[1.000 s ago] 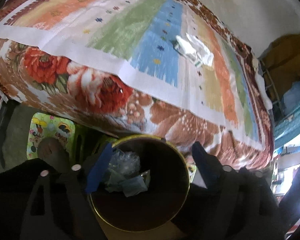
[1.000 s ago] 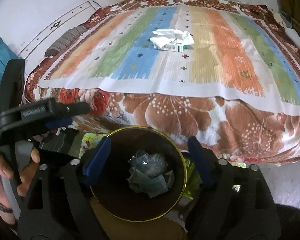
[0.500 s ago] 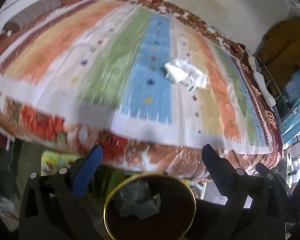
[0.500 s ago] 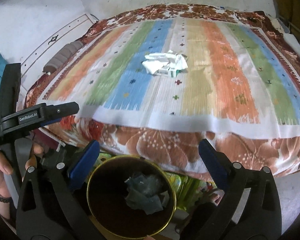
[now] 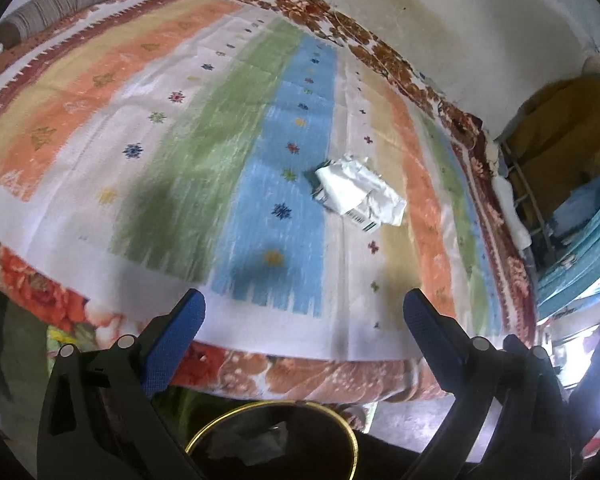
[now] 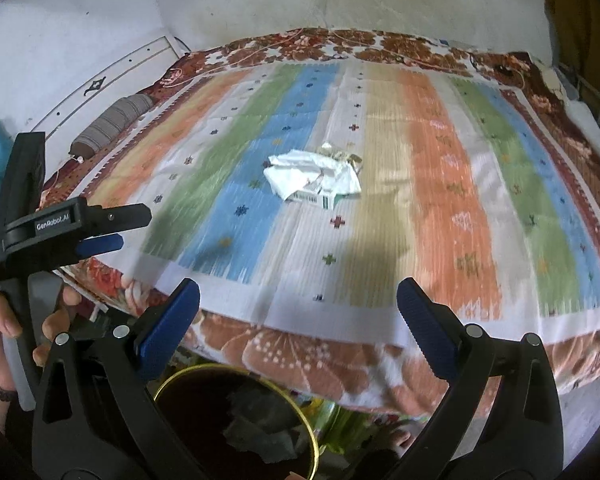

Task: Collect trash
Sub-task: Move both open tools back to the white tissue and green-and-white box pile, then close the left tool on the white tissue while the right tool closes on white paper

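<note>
Trash (image 5: 358,196), a crumpled white paper over a small carton, is lying mid-bed on the striped blanket (image 5: 228,128). You are holding the left gripper (image 5: 302,320) and right gripper (image 6: 298,308) spread wide and empty; their jaws have just been opening. Approach low and pinch paper and carton together, then carry them to the bin (image 6: 236,420) below the bed's edge.

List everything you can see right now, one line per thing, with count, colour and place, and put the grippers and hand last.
Crumpled trash pile: one, white paper over a small white-green carton, mid-bed on the striped sheet.
Striped sheet: one, orange, green, blue, white, spread over the bed.
Floral blanket: one, brown-red, under the sheet.
Bolster: one, grey striped, far left bed edge.
Bin: one, dark, gold rim, below the bed edge, holding crumpled trash.
Left gripper: blue pads, open, empty.
Right gripper: blue pads, open, empty.
Hand: one, holding the left gripper's handle.
</note>
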`<action>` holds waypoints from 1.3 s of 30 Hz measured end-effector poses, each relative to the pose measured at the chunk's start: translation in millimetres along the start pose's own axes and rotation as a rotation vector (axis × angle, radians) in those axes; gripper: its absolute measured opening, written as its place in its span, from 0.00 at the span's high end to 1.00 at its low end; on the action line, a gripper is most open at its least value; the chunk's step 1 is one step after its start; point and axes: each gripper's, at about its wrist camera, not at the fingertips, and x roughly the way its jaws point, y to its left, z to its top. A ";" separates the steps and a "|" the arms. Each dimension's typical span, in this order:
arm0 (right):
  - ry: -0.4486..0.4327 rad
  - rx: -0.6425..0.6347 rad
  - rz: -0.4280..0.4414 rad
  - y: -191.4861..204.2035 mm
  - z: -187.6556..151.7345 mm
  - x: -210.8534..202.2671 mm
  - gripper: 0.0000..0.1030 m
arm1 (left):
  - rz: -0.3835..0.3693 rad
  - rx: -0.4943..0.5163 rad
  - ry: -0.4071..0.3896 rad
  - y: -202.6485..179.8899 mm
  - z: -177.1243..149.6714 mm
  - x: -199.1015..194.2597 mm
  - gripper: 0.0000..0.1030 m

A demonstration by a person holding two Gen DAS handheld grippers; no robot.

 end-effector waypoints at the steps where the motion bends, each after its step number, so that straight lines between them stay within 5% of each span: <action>1: -0.005 -0.009 -0.006 0.4 3.3 2.3 0.09 | -0.007 -0.005 -0.002 0.9 2.9 2.9 0.06; 14: -0.015 -0.010 -0.017 -3.7 32.1 40.7 0.09 | -0.105 -0.078 0.044 4.6 30.6 41.8 0.06; 21: 0.001 0.020 -0.023 -16.9 42.9 67.1 0.09 | -0.096 0.007 0.006 -3.0 40.8 54.7 0.06; 39: 0.029 0.026 -0.021 -44.0 61.1 124.8 0.10 | -0.104 -0.001 0.057 11.0 70.6 106.3 0.06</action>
